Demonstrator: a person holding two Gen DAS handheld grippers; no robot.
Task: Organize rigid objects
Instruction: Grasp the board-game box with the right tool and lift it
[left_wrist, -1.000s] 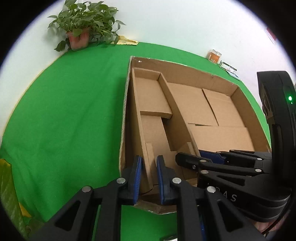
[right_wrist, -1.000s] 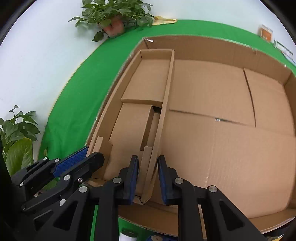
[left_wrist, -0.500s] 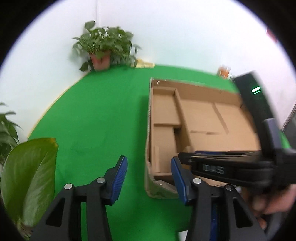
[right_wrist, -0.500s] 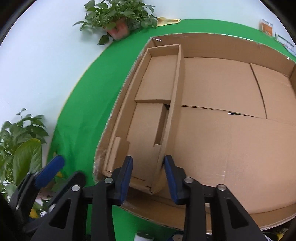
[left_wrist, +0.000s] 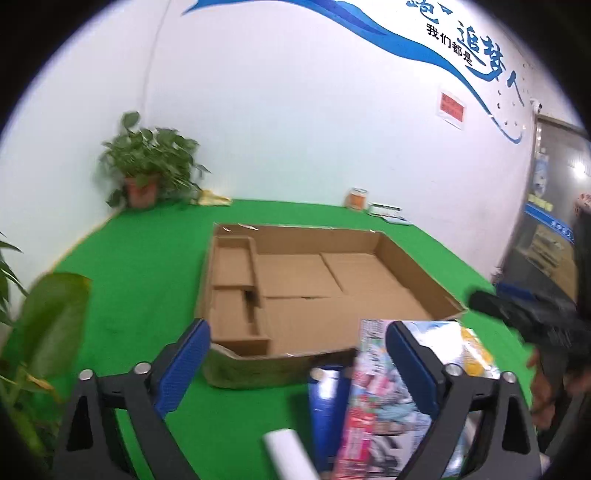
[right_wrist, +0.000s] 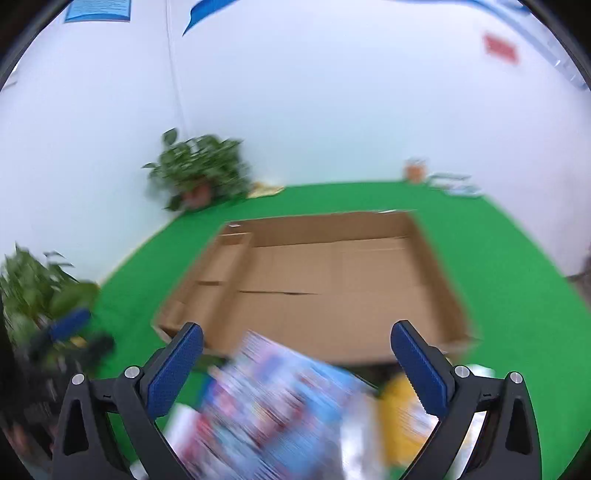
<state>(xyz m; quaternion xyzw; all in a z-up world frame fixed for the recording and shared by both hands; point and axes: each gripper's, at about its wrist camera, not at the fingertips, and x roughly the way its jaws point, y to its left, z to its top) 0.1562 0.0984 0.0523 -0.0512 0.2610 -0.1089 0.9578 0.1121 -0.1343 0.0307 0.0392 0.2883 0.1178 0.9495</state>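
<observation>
Now left tongs (left_wrist: 297, 363) and right tongs (right_wrist: 295, 363) just opened wide, empty, cardboard tray (left_wrist: 332, 288) beyond

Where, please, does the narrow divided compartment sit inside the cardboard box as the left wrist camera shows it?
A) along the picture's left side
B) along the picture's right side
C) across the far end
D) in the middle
A: the narrow divided compartment runs down the left wall of the cardboard box; the rest of the floor lies open.
</observation>
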